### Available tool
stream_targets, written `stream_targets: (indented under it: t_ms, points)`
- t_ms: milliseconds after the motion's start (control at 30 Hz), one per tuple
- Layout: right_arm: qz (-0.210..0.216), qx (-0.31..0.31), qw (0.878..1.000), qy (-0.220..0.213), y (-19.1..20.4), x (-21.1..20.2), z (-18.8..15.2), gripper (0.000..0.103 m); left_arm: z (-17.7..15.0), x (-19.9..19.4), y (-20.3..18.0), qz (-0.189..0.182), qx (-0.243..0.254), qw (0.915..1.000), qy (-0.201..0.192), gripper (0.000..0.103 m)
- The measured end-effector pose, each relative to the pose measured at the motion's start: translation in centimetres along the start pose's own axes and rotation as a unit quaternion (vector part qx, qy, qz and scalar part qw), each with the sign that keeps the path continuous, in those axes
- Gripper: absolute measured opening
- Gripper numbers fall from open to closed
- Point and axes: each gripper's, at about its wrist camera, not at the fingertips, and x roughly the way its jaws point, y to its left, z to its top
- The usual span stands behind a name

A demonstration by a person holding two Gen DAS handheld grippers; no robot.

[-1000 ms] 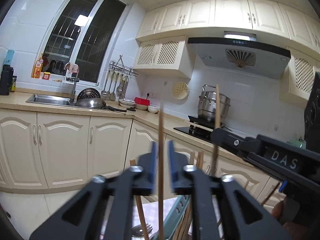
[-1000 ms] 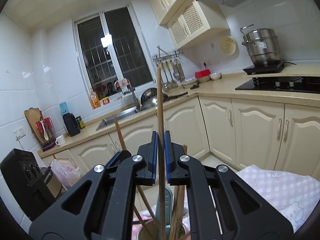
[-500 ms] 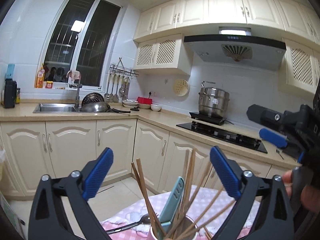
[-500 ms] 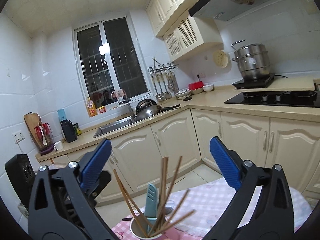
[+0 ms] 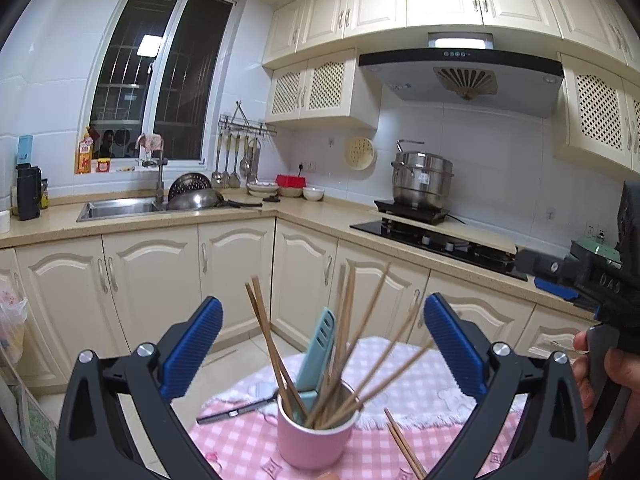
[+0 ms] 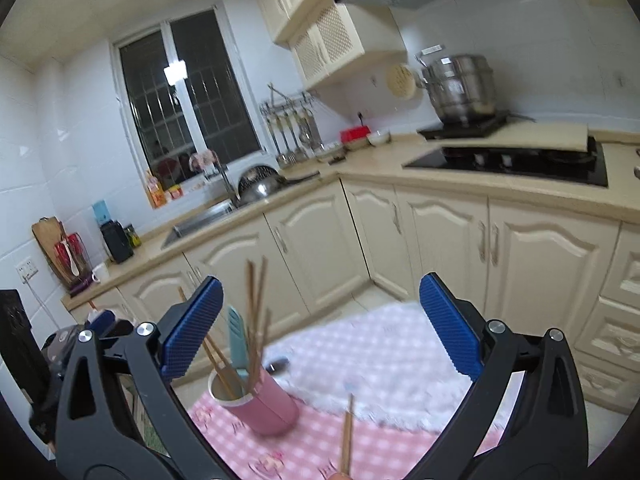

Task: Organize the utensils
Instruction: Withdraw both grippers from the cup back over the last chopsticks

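Note:
A pink cup stands on a pink checked tablecloth and holds several wooden chopsticks and a teal knife-like utensil. My left gripper is open and empty, raised just behind the cup. My right gripper is open and empty; the cup sits low on its left. Loose chopsticks lie on the cloth right of the cup, also in the right wrist view. A dark-handled spoon lies behind the cup.
A white fluffy cloth covers the table's far part. Cream kitchen cabinets, a sink and a hob with a steel pot stand behind. The right gripper shows at the right edge of the left wrist view.
A second ago each gripper was shut on an upright chopstick above the cup. Both have opened, the chopsticks now stand in the cup, and both grippers have pulled back.

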Motion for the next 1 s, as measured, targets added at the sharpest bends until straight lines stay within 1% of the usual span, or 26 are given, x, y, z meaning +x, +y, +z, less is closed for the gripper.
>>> stream_targets:
  t_ms: [200, 400, 467, 567, 733, 800, 1000]
  points:
    - [-0.017, 0.002, 0.998, 0.054, -2.0, 0.5, -2.3, 0.097, -1.8, -0.2, -1.5, -0.006, -0.004, 0.9995, 0.031, 0.099]
    - [-0.028, -0.007, 0.991, 0.134, -3.2, 2.3, -5.3, 0.097, -4.0, 0.1, -2.3, -0.007, -0.011, 0.9976, 0.068, 0.099]
    - [-0.031, -0.02, 0.984, 0.175, -3.2, 3.4, -6.9, 0.097, -4.5, 0.2, -2.4, -0.006, -0.011, 0.9969, 0.077, 0.099]
    - [-0.037, -0.038, 0.975, 0.216, -3.3, 4.8, -8.9, 0.097, -5.2, 0.5, -2.6, -0.005, -0.015, 0.9956, 0.092, 0.099]
    - [-0.056, -0.082, 0.955, 0.28, -3.1, 7.3, -12.8, 0.097, -6.5, 1.0, -2.7, 0.001, -0.016, 0.9932, 0.115, 0.099]
    - [-0.06, -0.093, 0.947, 0.301, -3.1, 8.0, -14.2, 0.097, -7.0, 1.2, -2.7, 0.003, -0.018, 0.9921, 0.124, 0.099]
    - [-0.067, -0.122, 0.934, 0.328, -2.7, 9.1, -16.2, 0.097, -8.5, 2.0, -2.7, 0.007, -0.023, 0.9879, 0.153, 0.099]
